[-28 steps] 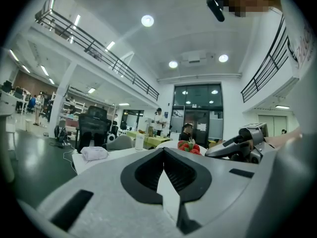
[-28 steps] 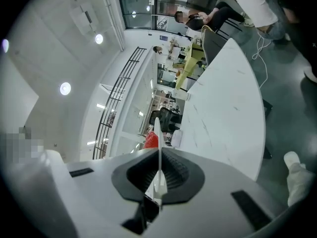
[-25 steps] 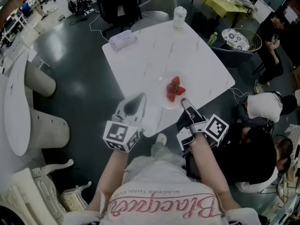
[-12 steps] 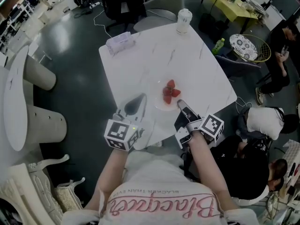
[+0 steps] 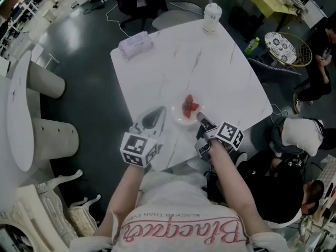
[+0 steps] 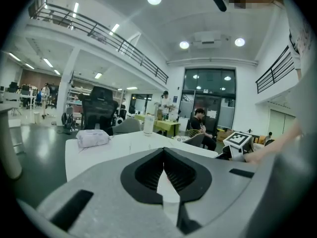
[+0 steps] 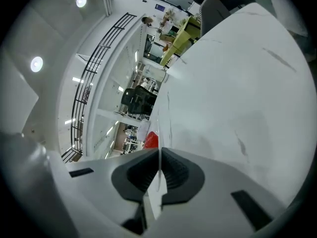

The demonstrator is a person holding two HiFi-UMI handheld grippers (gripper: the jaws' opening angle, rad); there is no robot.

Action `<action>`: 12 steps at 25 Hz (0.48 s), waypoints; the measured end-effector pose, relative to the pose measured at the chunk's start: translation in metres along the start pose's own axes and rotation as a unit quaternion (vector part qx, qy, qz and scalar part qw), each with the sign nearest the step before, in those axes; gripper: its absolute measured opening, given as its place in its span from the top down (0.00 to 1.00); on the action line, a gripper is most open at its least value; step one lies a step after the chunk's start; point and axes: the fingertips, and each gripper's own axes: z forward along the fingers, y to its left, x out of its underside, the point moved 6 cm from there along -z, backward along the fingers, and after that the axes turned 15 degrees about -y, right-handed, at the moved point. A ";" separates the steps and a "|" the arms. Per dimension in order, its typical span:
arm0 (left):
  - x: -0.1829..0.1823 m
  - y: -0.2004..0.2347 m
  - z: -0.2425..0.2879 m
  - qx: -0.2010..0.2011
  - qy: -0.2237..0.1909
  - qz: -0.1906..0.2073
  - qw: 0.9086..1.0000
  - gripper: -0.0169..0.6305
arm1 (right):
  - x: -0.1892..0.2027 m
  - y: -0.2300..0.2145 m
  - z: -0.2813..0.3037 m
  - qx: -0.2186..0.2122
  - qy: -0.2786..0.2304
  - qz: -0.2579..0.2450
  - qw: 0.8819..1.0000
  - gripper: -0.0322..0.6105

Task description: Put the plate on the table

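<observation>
Left claw [image 5: 152, 118]: hung over the near corner of the table, jaws pressed together at the tips, held nothing [image 6: 163, 155].
Right claw [image 5: 201, 117]: reached in over the near edge of the table, jaws squeezed tight on the thin rim of the plate [image 7: 159, 157].
Plate [image 5: 180, 121]: clear and round, close to the near edge of the table, just beside the left claw's tip; could not tell if it touched the top or was a bit above it. Looked like a thin line from the side in the right gripper view [image 7: 162, 125].
Strawberries [image 5: 189, 106]: red, bunched in the middle of the plate.
Table [image 5: 220, 72]: white with thin grey streaks, square.
Tissue pack [image 5: 135, 44]: lay by the left corner of the table, well apart from the plate.
Cup [image 5: 212, 10]: white, stood upright at the far corner.
</observation>
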 end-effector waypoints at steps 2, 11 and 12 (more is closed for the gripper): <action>0.006 0.005 0.006 0.003 0.006 -0.002 1.000 0.97 | 0.003 -0.002 0.005 0.003 0.002 -0.001 1.000 0.93; 0.035 0.025 0.032 0.008 0.033 -0.007 0.999 0.97 | 0.005 -0.010 0.021 0.025 0.006 -0.023 0.999 0.93; 0.037 0.027 0.034 0.009 0.036 -0.008 0.999 0.97 | 0.005 -0.011 0.023 0.028 0.008 -0.030 0.999 0.93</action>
